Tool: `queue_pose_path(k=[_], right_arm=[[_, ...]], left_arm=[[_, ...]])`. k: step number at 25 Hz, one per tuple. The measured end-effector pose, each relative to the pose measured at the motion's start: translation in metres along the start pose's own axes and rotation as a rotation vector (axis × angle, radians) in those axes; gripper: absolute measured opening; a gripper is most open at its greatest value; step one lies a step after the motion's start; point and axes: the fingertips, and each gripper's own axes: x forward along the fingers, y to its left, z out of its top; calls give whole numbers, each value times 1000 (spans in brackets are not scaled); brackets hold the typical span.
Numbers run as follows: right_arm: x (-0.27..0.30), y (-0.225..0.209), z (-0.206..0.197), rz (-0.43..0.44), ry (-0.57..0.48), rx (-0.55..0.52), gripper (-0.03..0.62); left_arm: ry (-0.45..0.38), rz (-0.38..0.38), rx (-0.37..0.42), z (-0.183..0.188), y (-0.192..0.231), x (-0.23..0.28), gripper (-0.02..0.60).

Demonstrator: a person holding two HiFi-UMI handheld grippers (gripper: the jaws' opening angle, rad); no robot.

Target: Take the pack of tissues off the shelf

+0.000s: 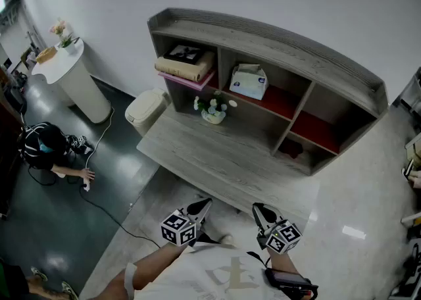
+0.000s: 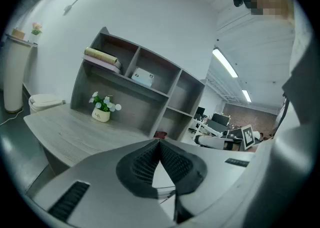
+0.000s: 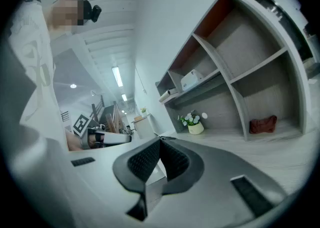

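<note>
The pack of tissues point(image 1: 248, 81) is white and blue. It sits in the top middle box of the shelf point(image 1: 276, 37), on a red floor. In the box to its left lies a stack of books point(image 1: 184, 65). Below the books, a small flower pot point(image 1: 212, 110) stands on the grey counter point(image 1: 217, 157). A dark red thing point(image 1: 291, 149) lies in a low box further right.

The left gripper point(image 1: 203, 206) and the right gripper point(image 1: 261, 211) are side by side in front of the counter's near edge, well apart from the tissues. Both point at the shelf. Each gripper has its jaws closed tight, with nothing between them.

A white bin point(image 1: 147, 108) stands on the floor beside the counter. A person point(image 1: 43, 149) crouches far to the left.
</note>
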Motion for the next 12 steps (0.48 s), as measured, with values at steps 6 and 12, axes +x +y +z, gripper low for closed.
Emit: queue_pose_path(k=[6, 12], right_arm=[[-7, 1, 2, 7, 5, -18, 3], [-12, -6, 3, -11, -4, -9, 5]], left_arm=[[-8, -6, 13, 3, -13, 2, 12], [-5, -4, 11, -3, -20, 4, 12]])
